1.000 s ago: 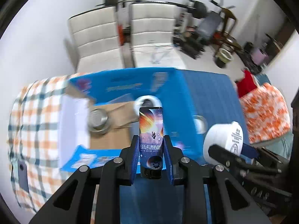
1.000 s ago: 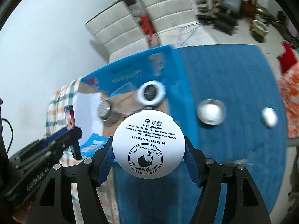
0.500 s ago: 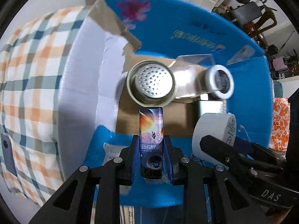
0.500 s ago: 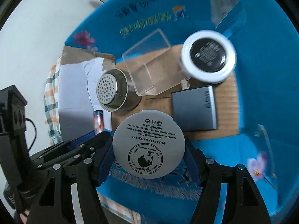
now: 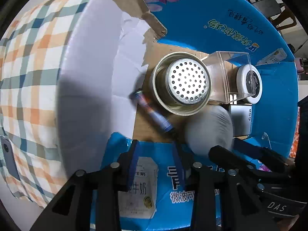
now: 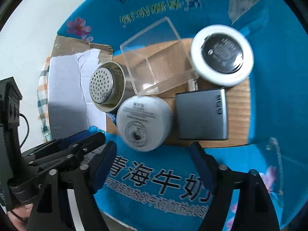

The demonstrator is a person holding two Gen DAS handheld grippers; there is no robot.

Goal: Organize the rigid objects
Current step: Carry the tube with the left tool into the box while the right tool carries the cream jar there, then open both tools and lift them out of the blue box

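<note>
Your left view alone shows the slim tube (image 5: 152, 113) beside the perforated steel cup (image 5: 182, 84), your right view the cream jar (image 6: 143, 122) label, both grippers' fingers (image 5: 132, 159) (image 6: 104, 165) wide apart, holding nothing.

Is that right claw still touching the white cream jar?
Apart. The right wrist view shows the right gripper open, with the white cream jar lying beyond its fingertips.

The box (image 6: 269, 96) floor is crowded: strainer cup (image 6: 105, 86), clear case (image 6: 154, 57), white-rimmed tin (image 6: 221, 55), grey case (image 6: 202, 115), cream jar (image 6: 143, 123) and tube (image 5: 152, 115) nearly touch; bare cardboard shows along the right edge
</note>
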